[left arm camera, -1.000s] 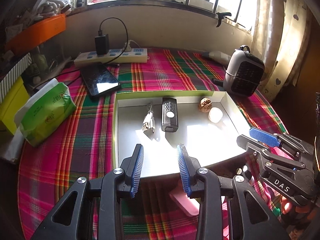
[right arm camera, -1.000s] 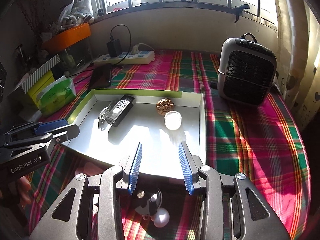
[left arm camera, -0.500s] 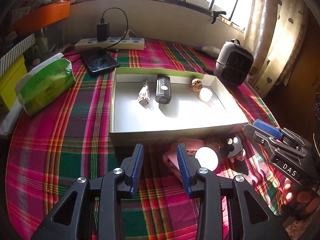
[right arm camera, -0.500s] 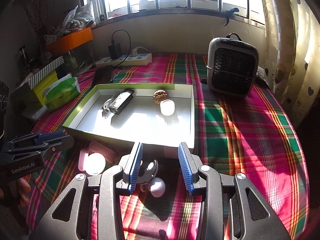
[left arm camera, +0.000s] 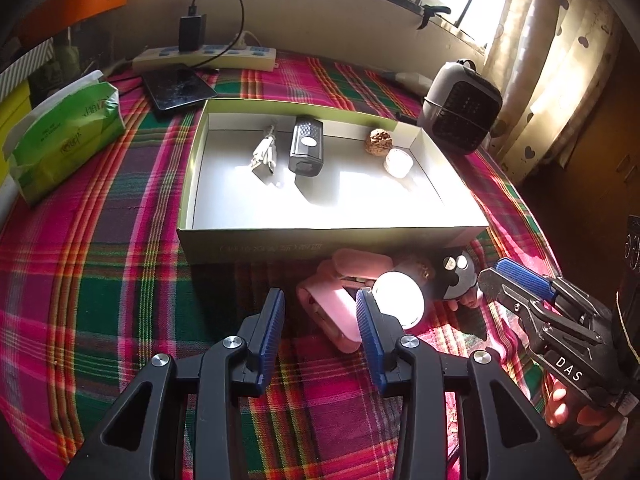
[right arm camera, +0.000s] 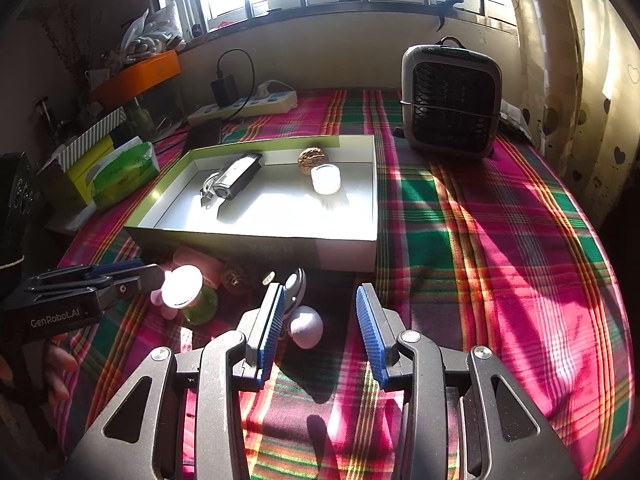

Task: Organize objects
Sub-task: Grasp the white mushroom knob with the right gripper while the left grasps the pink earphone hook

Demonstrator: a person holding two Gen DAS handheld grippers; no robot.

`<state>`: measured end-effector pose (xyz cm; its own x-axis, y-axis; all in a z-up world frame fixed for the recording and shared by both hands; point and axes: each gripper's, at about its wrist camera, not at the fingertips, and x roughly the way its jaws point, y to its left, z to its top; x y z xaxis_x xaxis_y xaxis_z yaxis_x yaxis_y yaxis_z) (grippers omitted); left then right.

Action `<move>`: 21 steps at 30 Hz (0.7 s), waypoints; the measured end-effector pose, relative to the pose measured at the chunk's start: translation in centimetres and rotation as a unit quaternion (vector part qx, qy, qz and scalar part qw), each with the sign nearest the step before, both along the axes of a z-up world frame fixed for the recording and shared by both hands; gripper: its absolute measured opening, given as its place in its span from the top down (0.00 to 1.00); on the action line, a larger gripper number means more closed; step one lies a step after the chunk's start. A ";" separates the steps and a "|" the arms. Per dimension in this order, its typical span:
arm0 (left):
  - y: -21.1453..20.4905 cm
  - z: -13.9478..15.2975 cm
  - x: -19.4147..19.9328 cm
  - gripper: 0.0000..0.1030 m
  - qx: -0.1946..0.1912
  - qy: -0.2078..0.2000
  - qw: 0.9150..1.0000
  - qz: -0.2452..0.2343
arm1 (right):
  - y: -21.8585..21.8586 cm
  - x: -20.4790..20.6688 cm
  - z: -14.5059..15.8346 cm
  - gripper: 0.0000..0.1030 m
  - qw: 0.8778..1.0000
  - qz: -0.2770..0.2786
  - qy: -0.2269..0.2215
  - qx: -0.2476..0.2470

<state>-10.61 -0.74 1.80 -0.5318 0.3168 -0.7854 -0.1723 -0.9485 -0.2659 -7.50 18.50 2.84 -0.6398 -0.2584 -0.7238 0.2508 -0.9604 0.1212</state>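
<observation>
A green-rimmed open box (left arm camera: 332, 240) (right arm camera: 248, 246) holds a white cable (left arm camera: 266, 156), a black device (left arm camera: 306, 150) (right arm camera: 238, 174), a walnut (left arm camera: 378, 142) (right arm camera: 312, 158) and a small white cup (left arm camera: 398, 162) (right arm camera: 326, 178). In front of the box lie a pink case (left arm camera: 332, 312) (right arm camera: 196, 260), a bright round lid (left arm camera: 400, 300) (right arm camera: 182, 286), a black round object (left arm camera: 454, 276) (right arm camera: 296, 282) and a pale ball (right arm camera: 306, 326). My left gripper (left arm camera: 320, 304) (right arm camera: 132, 276) hovers over the pink case, jaws opening, gripping nothing. My right gripper (right arm camera: 319, 300) (left arm camera: 516, 280) is open; the ball lies by its left finger.
A grey fan heater (left arm camera: 460, 108) (right arm camera: 450, 104) stands at the back right. A green tissue pack (left arm camera: 64, 136), a phone (left arm camera: 178, 90) and a power strip (left arm camera: 204, 58) lie left and behind the box. Plaid cloth covers the table; a curtain hangs right.
Both grippers drew back from over the box toward the table's near side and sank. The small objects in front of the box came into view. The left jaws stand slightly wider.
</observation>
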 end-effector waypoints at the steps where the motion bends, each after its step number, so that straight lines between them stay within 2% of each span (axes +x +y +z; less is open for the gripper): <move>1: 0.1 -0.1 0.0 0.65 -0.001 0.000 1.000 -0.002 | 0.0 0.0 -0.2 0.62 1.000 0.001 -0.003 -0.002; 10: 0.6 -0.2 -0.2 0.63 -0.004 -0.003 1.000 -0.008 | -0.7 -0.1 -1.2 0.56 1.000 0.017 -0.019 -0.004; 21: 0.4 -0.9 -0.3 0.62 -0.013 -0.012 1.000 -0.007 | -1.6 -0.3 -2.2 0.56 0.999 0.017 -0.025 0.041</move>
